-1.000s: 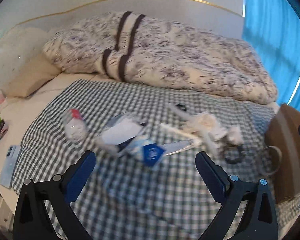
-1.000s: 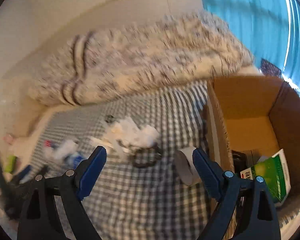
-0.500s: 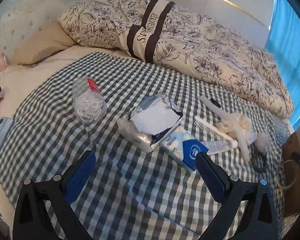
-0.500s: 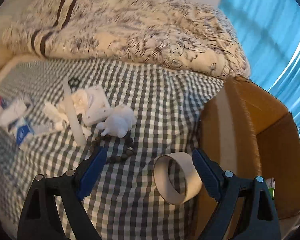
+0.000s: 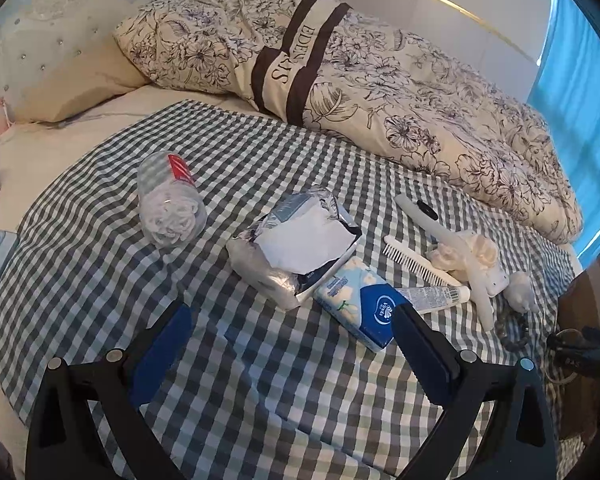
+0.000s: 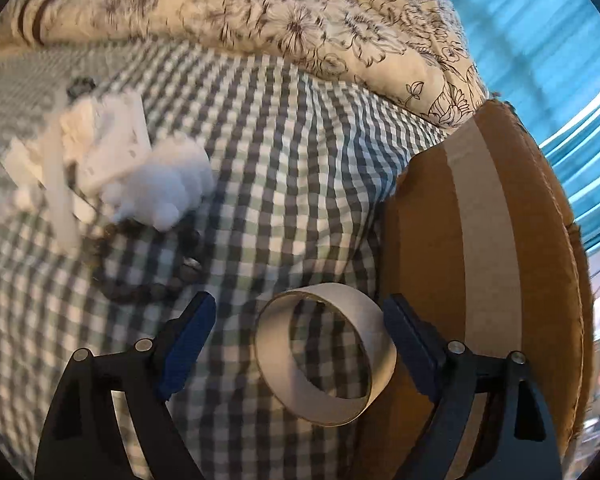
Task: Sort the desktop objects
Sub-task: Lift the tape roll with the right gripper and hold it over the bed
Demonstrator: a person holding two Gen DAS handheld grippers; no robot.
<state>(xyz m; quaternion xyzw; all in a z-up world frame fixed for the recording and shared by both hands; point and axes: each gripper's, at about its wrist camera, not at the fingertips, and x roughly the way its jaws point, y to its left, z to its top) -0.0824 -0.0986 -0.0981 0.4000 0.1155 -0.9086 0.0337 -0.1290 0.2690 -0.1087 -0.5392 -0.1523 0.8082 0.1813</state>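
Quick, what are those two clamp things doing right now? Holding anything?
Left gripper: open, holding nothing, above the checked cloth.
Right gripper: open, holding nothing; the cardboard ring sits between its fingers.

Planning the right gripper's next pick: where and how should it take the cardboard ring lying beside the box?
Grip the cardboard ring across its thin wall, one of the fingers inside the hole and one outside, coming down from above. It lies nearly flat, open side up, and looks nearly as wide as the open right gripper.
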